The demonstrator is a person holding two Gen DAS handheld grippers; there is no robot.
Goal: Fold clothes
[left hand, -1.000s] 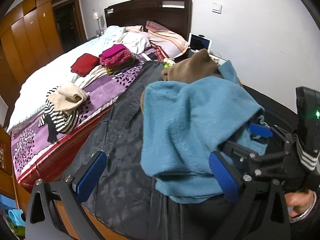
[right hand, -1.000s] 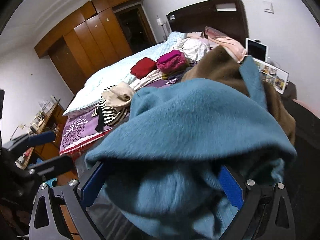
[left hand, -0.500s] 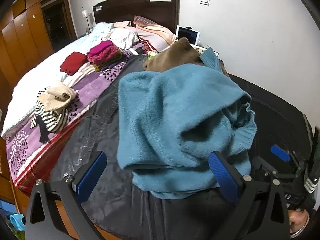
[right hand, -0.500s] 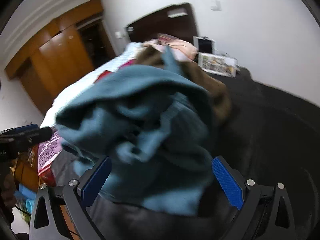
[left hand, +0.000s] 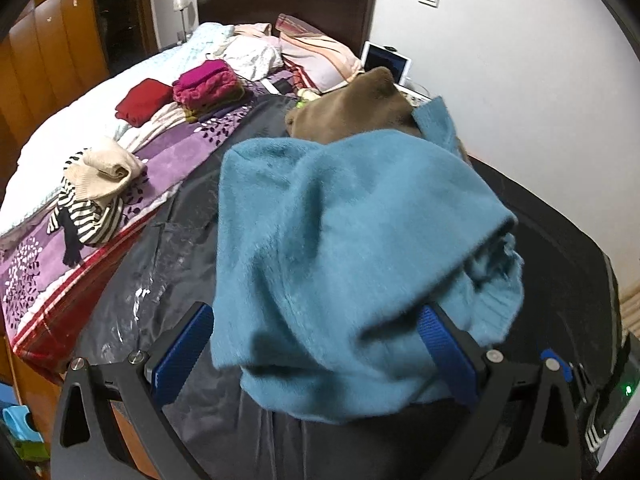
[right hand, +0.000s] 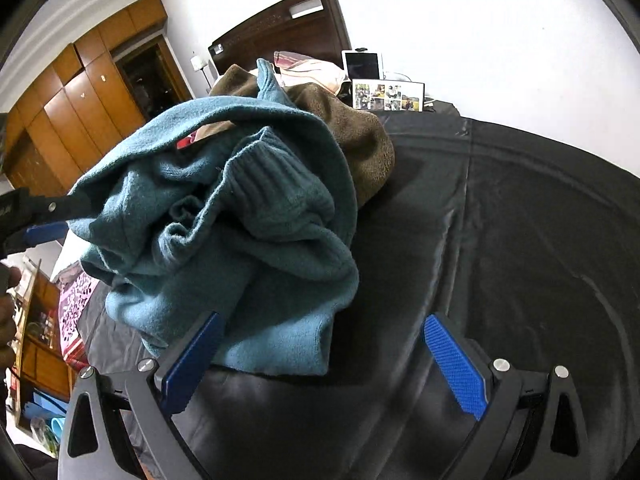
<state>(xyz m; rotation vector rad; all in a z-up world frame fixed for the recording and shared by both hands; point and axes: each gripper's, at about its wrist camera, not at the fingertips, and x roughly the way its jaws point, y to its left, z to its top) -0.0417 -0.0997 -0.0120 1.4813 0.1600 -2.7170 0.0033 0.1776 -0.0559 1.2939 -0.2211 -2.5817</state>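
Observation:
A teal sweater (left hand: 340,220) lies bunched in a heap on a black sheet (left hand: 152,272), its ribbed cuffs (right hand: 272,176) showing on the right side. Behind it, and touching it, sits a brown garment (left hand: 360,108). My left gripper (left hand: 316,354) is open, and the sweater's near edge lies over the gap between its blue pads. From the right wrist view that gripper (right hand: 52,218) touches the heap's left side. My right gripper (right hand: 324,362) is open; its left pad is beside the sweater's hem (right hand: 280,344), with nothing between the fingers.
Folded red (left hand: 142,100) and magenta (left hand: 208,82) clothes and a cream-and-striped pile (left hand: 100,168) sit on the bed to the left. A tablet (left hand: 386,60) and a photo frame (right hand: 386,96) stand by the wall. Bare black sheet (right hand: 520,220) spreads to the right.
The right gripper drew out from under the sweater and backed off to the right. The sweater settled into a heap. The left gripper closed in on its near edge.

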